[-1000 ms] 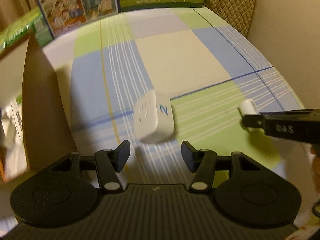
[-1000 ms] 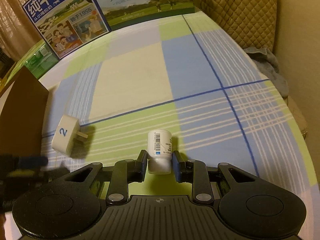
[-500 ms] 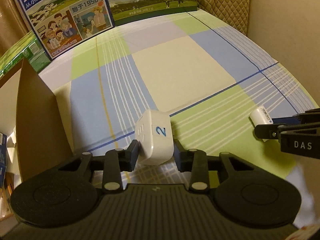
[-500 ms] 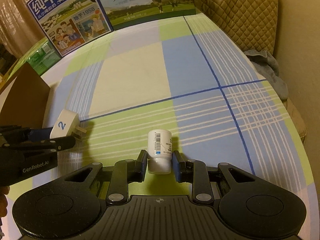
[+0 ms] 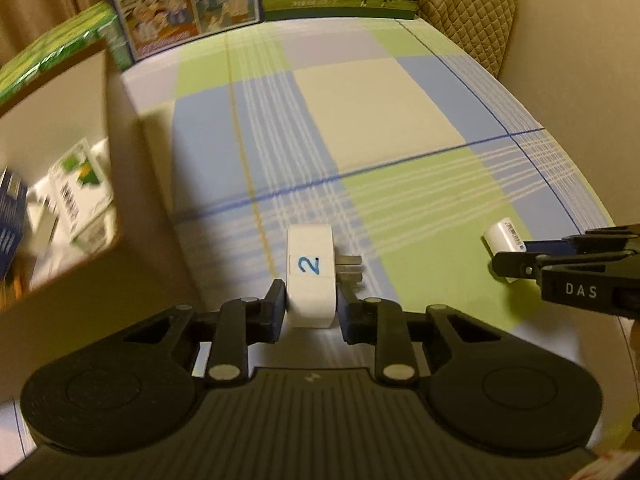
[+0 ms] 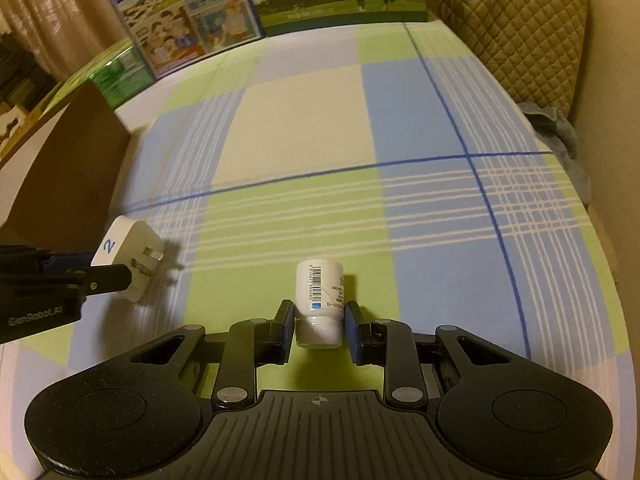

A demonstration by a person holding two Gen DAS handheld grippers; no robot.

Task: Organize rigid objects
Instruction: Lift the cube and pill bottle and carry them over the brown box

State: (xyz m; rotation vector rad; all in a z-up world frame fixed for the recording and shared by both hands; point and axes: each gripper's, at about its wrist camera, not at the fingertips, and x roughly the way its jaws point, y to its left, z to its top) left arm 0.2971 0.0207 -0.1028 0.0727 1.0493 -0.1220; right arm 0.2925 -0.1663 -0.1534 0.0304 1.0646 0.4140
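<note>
Left tongs (image 5: 311, 308) just closed, clamped on white plug adapter (image 5: 310, 280) marked 2, right tongs (image 6: 316, 330) clamped on white pill bottle (image 6: 319, 304), both over near part of plaid bed (image 6: 304, 128), cardboard box (image 5: 56, 184) at left edge, milk cartons (image 6: 188, 28) at far end.

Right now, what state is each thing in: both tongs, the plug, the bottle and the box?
Left tongs: just closed, shut on the white plug.
White plug: gripped, prongs pointing right.
Right tongs: shut on the white bottle.
White bottle: gripped, cap toward the camera.
Cardboard box: open, packages inside.
</note>
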